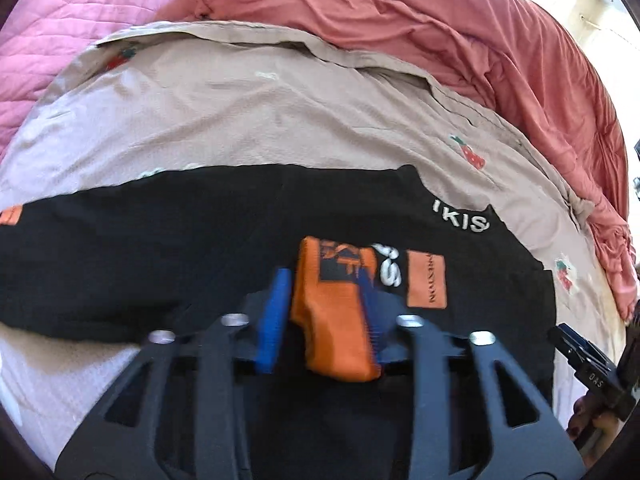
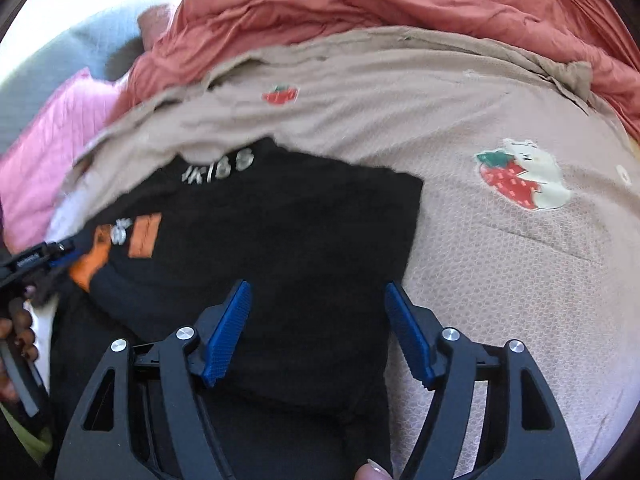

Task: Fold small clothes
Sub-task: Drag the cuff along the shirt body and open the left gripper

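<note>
Garment (image 1: 160, 248), one, black; two tools (image 1: 326, 300) (image 2: 318, 332).

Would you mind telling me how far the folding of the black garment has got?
Done: the black garment lies flat on the strawberry-print sheet.
In hand: its orange cuff sits between the left gripper jaws, which look parted.
Left: the right gripper hovers open; further folds unclear.
</note>
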`<action>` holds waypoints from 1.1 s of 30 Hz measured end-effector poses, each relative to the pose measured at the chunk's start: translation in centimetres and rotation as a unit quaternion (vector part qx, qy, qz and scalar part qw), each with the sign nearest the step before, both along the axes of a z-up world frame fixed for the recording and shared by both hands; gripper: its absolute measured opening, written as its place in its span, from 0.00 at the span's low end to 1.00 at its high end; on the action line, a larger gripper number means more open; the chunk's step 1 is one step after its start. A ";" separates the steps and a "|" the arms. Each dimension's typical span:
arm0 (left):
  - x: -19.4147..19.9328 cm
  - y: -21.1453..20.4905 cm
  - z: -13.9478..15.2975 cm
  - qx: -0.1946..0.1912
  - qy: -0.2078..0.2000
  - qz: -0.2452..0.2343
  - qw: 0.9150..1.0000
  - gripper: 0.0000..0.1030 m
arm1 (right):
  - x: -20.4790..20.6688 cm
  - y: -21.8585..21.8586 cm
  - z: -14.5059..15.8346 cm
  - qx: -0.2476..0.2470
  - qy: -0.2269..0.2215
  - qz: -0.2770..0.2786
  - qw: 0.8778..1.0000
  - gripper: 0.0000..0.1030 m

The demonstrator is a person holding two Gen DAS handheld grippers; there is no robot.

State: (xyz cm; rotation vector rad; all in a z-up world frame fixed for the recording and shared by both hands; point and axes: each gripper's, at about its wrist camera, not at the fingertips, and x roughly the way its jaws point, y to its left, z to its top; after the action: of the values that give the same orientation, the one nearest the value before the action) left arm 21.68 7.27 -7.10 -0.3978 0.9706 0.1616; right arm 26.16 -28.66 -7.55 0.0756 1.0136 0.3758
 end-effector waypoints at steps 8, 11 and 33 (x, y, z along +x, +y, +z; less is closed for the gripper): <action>2.2 -2.2 -2.0 0.032 0.036 -0.023 0.999 0.06 | 1.0 -5.1 0.6 0.038 0.001 -0.094 0.995 0.66; 1.1 -2.7 0.7 0.050 -0.023 -0.022 0.998 0.06 | 1.0 -5.8 0.8 0.046 -0.003 -0.109 0.993 0.66; -1.4 -4.5 2.1 0.133 -0.025 -0.064 0.989 0.19 | -0.9 3.9 -1.5 -0.083 0.008 0.068 0.994 0.66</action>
State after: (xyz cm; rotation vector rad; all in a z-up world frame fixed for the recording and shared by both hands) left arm 20.24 2.77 -4.99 -0.0935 0.9081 0.1605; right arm 25.26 -24.79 -9.10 -0.1410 1.0663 0.4131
